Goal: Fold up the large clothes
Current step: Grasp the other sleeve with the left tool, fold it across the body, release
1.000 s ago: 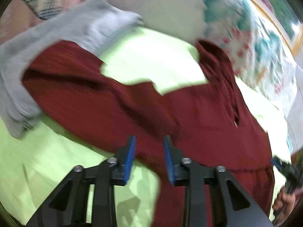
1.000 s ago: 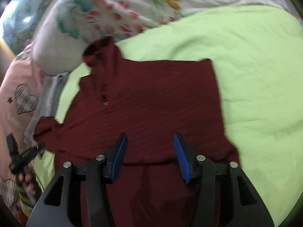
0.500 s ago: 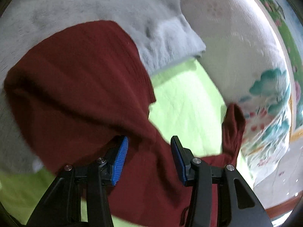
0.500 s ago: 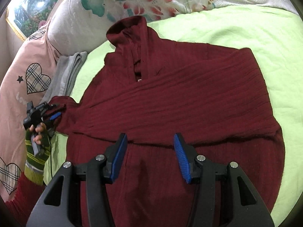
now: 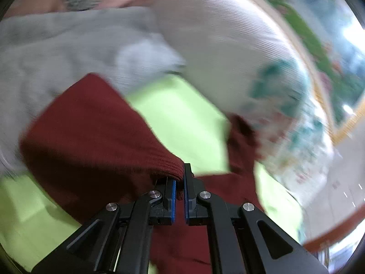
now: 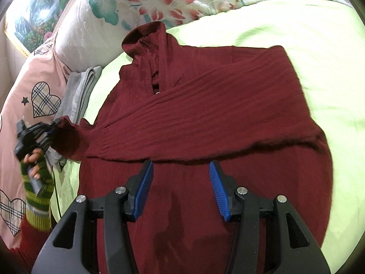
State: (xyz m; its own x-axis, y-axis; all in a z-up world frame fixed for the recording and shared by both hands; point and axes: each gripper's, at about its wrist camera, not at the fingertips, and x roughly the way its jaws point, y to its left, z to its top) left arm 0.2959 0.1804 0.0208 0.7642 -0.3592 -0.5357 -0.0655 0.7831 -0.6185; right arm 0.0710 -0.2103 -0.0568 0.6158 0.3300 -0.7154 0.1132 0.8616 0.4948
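Each camera sat behind its own gripper, looking down along the fingers — the left close over the maroon sweater (image 5: 91, 137), the right higher above it (image 6: 205, 118); both caught the floral pillow (image 5: 228, 57).

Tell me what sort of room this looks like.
Most likely a bedroom: a dark red sweater lies spread on a light green bedsheet, with a floral pillow and a framed landscape picture at its head.

Home bedroom: lime-green bedsheet (image 6: 296, 34), floral pillow (image 6: 141, 2), pink heart-print duvet (image 6: 34, 86), framed landscape picture (image 6: 34, 16).
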